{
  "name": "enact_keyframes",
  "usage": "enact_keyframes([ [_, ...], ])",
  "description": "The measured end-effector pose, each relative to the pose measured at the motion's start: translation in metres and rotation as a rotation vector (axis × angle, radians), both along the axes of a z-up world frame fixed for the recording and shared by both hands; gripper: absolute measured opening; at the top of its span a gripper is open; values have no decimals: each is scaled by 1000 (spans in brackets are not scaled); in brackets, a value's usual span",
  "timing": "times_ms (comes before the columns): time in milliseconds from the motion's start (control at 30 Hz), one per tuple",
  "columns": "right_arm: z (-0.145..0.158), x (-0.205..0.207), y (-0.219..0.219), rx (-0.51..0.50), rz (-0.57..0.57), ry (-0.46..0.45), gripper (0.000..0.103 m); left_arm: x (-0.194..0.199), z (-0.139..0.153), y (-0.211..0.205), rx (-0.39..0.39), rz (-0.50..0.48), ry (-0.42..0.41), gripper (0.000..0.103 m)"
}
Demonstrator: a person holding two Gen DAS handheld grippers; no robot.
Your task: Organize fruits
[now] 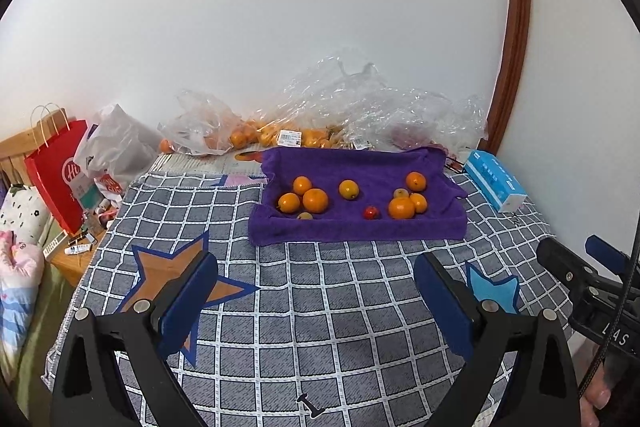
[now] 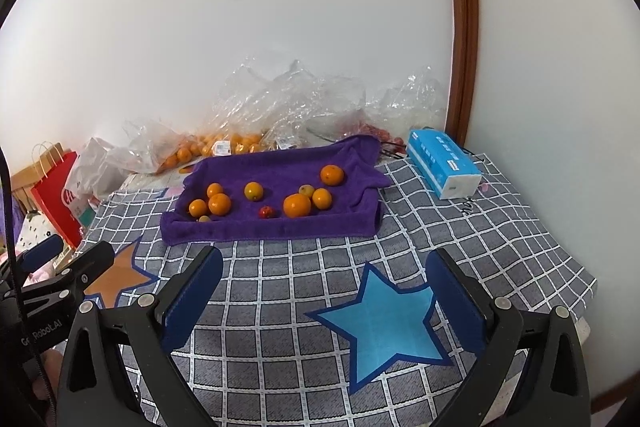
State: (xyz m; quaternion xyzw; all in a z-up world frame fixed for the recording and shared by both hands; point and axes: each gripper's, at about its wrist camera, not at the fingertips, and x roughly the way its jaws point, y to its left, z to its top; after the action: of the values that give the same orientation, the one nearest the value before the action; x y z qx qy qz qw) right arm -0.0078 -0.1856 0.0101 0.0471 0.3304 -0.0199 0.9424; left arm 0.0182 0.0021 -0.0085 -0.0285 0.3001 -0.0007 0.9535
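Both claws hover above a bench covered with a grey checked cloth point(image 1: 304, 311), and neither carries anything. The left claw point(image 1: 316, 291) is released, its blue-padded jaws spread wide over the cloth near an orange star patch point(image 1: 176, 279). The right claw point(image 2: 324, 291) is likewise released, its jaws standing apart on either side of a light blue star patch point(image 2: 384, 323). The fruits lie farther back on a purple towel point(image 1: 356, 227) whose edges are turned up like a shallow tray. On its left part sit three oranges point(image 1: 315, 200) close together, with a small yellowish fruit point(image 1: 305, 216) just in front of them. A single orange point(image 1: 348, 189) lies near the middle, and a small red fruit point(image 1: 371, 212) lies in front of it, toward the near edge. On the right part another group of oranges point(image 1: 401, 207) clusters with a small dull-coloured fruit point(image 1: 401, 193) among them. Behind the towel, against the wall, clear plastic bags point(image 1: 360, 99) hold more oranges. A blue tissue box point(image 2: 442, 163) lies to the right of the towel, and a red paper bag point(image 1: 56, 171) stands off the bench's left side.
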Motion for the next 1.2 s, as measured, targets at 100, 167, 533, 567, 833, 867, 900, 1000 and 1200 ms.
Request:
enact_keyframes([
  [100,-1,-1,-1,2,-3,-2,100,-1,-2,1,-3,2,0,99],
  [167,-1,-2,-2,6,-5,-5,100,0,-2,1,0,1,4,99],
  [533,0,-5,-2,1,-13,-9,100,-1,-3,0,-7,-8,8,99],
  [567,0,-5,-3,2,-15,-10,100,-1,-3,0,-10,-10,8,99],
  [833,0,-6,-6,-4,-26,-7,100,-2,-1,0,-9,-9,1,99],
  [867,0,-6,-6,-6,-26,-7,100,-2,-1,0,-10,-10,0,99],
  [900,1,-6,-5,-9,-28,-8,100,-2,-1,0,-9,-11,-1,99],
  [1000,2,-6,-6,-6,-29,-13,100,-3,0,-1,-9,-13,-2,99],
  [1200,2,-7,-7,-9,-30,-14,100,-3,0,-1,-7,-14,-2,99],
])
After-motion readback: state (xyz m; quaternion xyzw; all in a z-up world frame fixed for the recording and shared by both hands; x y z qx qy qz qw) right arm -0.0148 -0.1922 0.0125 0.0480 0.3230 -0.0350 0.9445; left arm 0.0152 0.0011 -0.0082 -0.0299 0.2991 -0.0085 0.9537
